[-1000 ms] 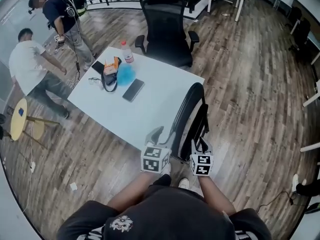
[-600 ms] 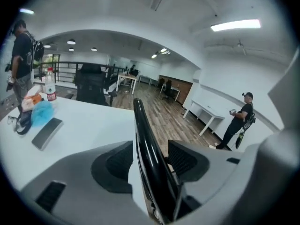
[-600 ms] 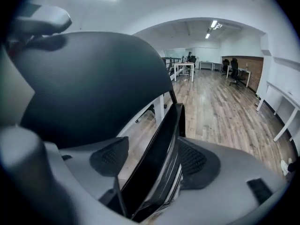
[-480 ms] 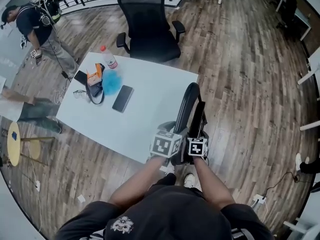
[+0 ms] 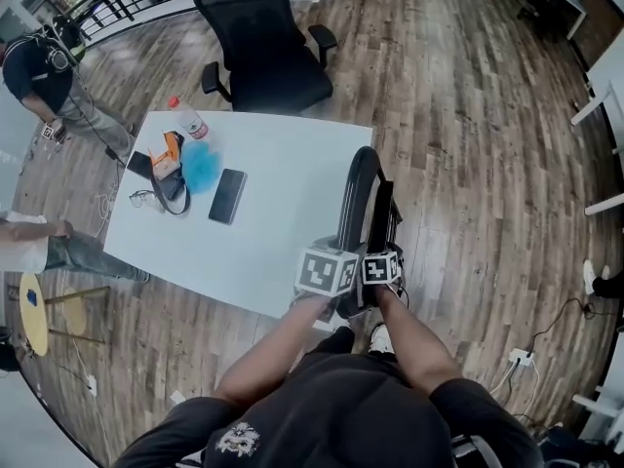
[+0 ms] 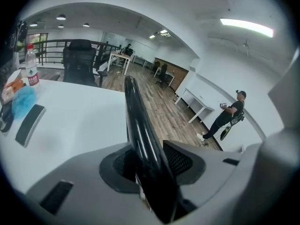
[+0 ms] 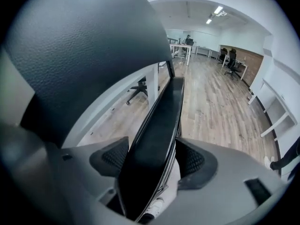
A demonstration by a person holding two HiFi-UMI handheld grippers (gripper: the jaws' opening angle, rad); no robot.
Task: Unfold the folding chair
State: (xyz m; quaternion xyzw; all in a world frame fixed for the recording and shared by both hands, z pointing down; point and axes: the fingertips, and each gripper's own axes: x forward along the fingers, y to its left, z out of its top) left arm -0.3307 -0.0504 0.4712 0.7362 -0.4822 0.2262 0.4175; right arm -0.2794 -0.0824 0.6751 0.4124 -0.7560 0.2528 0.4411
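Evidently folded flat, the folding chair (image 5: 363, 203) stands upright on the floor against the surface's (image 5: 283, 232) right edge, close to its near corner; it is all black, with a glossy arched back tube (image 6: 136, 121) and a slim flat seat panel (image 7: 159, 125) lying close beside it.

The left gripper (image 6: 150, 165) is closing on the back tube, its pads already against the tube's sides; the right gripper (image 7: 152, 165) stands open about the edge of the seat panel, with a gap on one side, so it clamps nothing yet.

The chair looks stiff and fairly light, but the polished tube is likely slippery and could twist in the pads; holding the tube steady near the top of its arch and drawing the seat panel away by its free edge seems the sound way to spread the hinge.
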